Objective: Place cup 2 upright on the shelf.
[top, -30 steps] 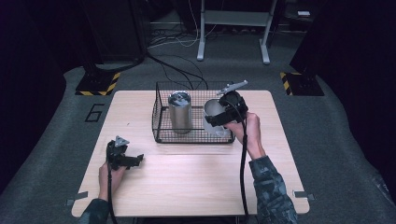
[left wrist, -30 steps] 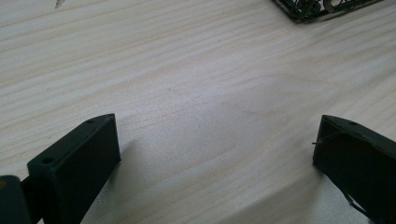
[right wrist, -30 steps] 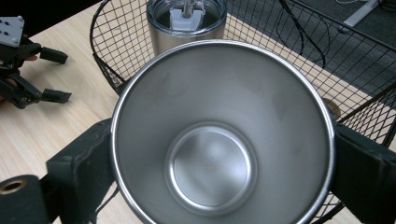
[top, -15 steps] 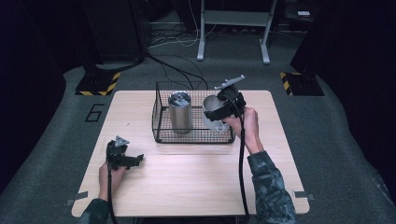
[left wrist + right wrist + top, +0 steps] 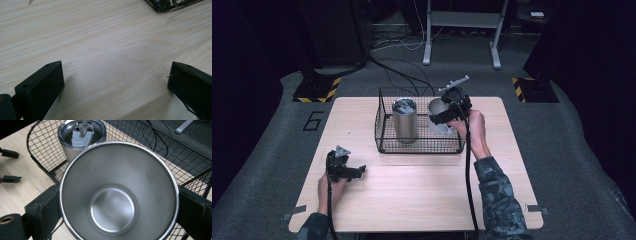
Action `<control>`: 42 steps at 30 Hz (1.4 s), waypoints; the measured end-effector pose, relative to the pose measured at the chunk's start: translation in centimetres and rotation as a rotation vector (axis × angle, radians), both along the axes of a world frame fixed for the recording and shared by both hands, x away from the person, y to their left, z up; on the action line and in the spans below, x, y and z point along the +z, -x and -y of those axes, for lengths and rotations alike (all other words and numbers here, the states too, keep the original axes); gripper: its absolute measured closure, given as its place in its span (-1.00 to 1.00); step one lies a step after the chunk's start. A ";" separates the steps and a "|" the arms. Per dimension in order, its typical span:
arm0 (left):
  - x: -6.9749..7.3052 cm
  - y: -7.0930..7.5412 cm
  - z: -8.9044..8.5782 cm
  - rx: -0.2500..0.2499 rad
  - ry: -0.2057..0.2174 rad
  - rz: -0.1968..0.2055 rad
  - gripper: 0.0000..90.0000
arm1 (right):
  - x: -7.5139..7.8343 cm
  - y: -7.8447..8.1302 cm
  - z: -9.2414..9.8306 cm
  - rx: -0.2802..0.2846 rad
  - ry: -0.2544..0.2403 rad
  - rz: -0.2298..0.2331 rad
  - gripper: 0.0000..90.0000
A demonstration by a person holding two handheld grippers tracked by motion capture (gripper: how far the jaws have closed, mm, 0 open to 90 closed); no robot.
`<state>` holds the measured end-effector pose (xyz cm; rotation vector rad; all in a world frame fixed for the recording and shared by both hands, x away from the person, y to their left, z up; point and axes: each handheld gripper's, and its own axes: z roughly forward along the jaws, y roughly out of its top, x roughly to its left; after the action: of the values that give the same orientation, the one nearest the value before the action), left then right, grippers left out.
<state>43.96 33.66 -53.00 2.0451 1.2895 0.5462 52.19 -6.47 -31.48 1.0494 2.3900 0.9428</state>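
The right gripper (image 5: 443,116) holds a steel cup (image 5: 438,114) over the right part of the wire basket (image 5: 384,140), which stands on the far middle of the wooden table (image 5: 422,190). In the right gripper view the two black jaws press on opposite sides of the cup (image 5: 117,195), just under its rim, so the gripper is clamped on it. The cup is open at the top and bare inside, with a flat round bottom showing. From the high view it seems raised a little above the basket floor, though the wire mesh makes that hard to judge.

A lidded tumbler (image 5: 404,120) stands upright in the left part of the basket, just beside the cup and apart from it. Its clear lid with a light slider shows in the right gripper view (image 5: 81,135), beyond the cup's rim.

The left gripper (image 5: 346,170) rests on the near left of the table, well apart from the basket. In the left gripper view its jaws stand wide apart over bare wood, grasping nothing, and a corner of the basket (image 5: 172,4) shows at the far edge.
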 end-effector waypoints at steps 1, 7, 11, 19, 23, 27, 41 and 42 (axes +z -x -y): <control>0.0 0.0 0.0 0.000 0.000 0.003 -0.99 | 0.0 -0.1 0.0 0.005 0.006 -0.003 -0.87; 0.0 0.0 0.0 0.000 0.000 0.003 -0.99 | -0.1 -0.8 -0.2 -0.014 0.015 -0.008 -0.87; 0.0 0.0 0.0 0.000 0.000 0.001 -0.99 | -0.2 -1.3 -0.4 -0.020 0.025 -0.012 -0.87; 0.0 0.0 0.0 0.001 0.001 0.003 -0.99 | -0.9 -2.5 -0.8 -0.040 0.049 -0.012 -0.87; 0.0 0.0 0.0 0.001 0.001 0.003 -0.99 | -1.5 -3.4 -1.0 -0.048 0.042 -0.017 -0.87; 0.0 0.0 0.0 0.001 0.001 0.003 -0.99 | -2.2 -4.3 -0.9 -0.052 0.052 -0.039 -0.87; 0.0 0.0 0.0 0.001 0.001 0.004 -0.99 | -4.5 -6.6 -1.4 -0.066 0.057 -0.077 -0.87; 0.0 0.0 0.0 0.001 0.001 0.003 -0.99 | -4.6 -6.7 -1.6 -0.074 0.050 -0.079 -0.87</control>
<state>43.96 33.65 -53.03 2.0423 1.2882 0.5490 58.87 -4.91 -36.09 1.1677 2.4064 0.8260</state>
